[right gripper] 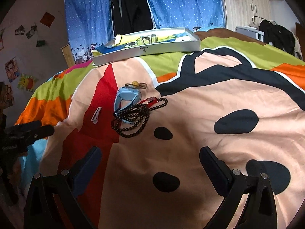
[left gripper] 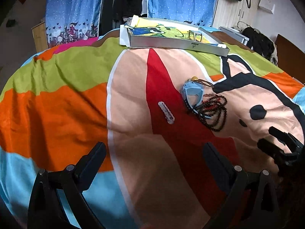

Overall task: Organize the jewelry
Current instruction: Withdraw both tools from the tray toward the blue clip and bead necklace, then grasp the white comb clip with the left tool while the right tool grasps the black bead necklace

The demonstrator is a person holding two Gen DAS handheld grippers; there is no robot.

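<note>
Both of my grippers hung above the quilt, holding nothing. My left gripper had its fingers spread wide over the red patch, and my right gripper was spread just as wide over the peach cloth with the black spots. From the left camera the right gripper showed at the right edge; from the right camera the left one showed at the left edge, low by the blue part of the quilt.

All the jewelry lay in a loose cluster ahead of both grippers, out of their reach. A dark bead string lay coiled in several loops, with a red cord and a few pale pink beads tangled at its top. It overlapped the lower end of a light blue watch, whose strap curved round in a loop. Just beyond the watch sat a brown hair tie with a yellow bead on it. A white clip lay apart to the left, on the red patch.

Farther back, near the far edge of the bed, stood a shallow silver tray lined with yellow and blue cartoon paper, a small clear thing inside it that I could not make out. Blue dotted curtains hung behind.
</note>
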